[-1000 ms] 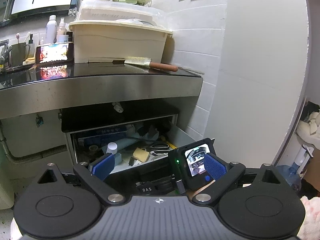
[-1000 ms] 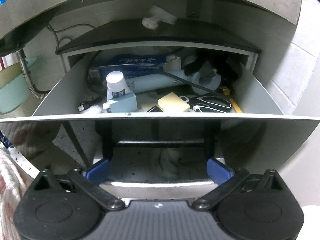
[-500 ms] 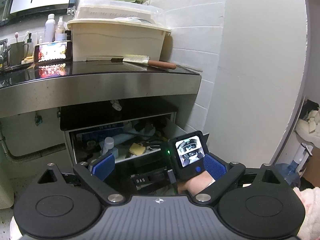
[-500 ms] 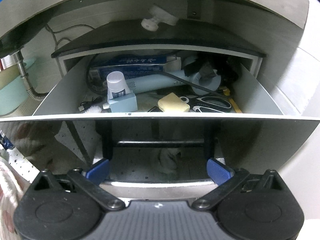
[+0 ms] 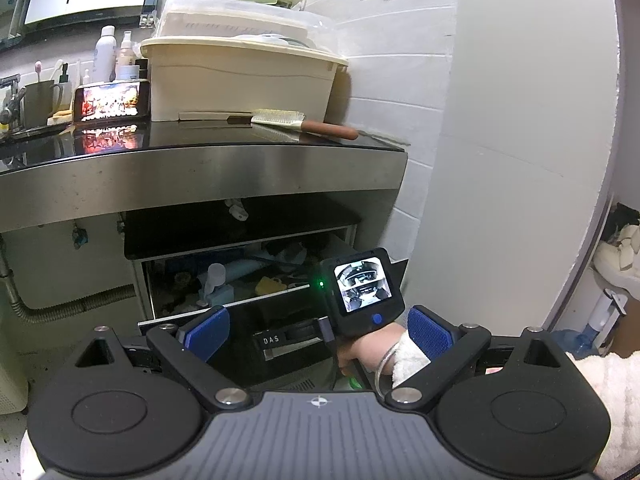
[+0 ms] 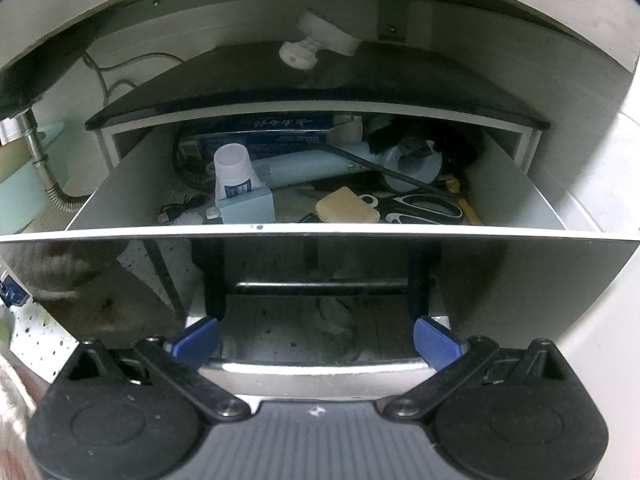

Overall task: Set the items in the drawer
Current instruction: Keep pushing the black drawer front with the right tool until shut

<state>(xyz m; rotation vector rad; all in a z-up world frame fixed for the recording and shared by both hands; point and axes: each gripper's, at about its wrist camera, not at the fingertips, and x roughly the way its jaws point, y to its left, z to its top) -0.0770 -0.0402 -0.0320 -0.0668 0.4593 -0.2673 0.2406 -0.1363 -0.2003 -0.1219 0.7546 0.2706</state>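
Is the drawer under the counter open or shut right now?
Open. The drawer is pulled out past the cabinet, so the scissors, yellow sponge and white-capped bottle inside show over its front edge.

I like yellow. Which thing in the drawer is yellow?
The sponge, a pale yellow block near the front of the drawer. Beside it, the scissors are black and white and the box is light blue.

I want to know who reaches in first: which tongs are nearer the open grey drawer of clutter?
Right. The right tongs sit open directly against the open grey drawer, at its glossy front. The left tongs hang open farther back, behind the right tool.
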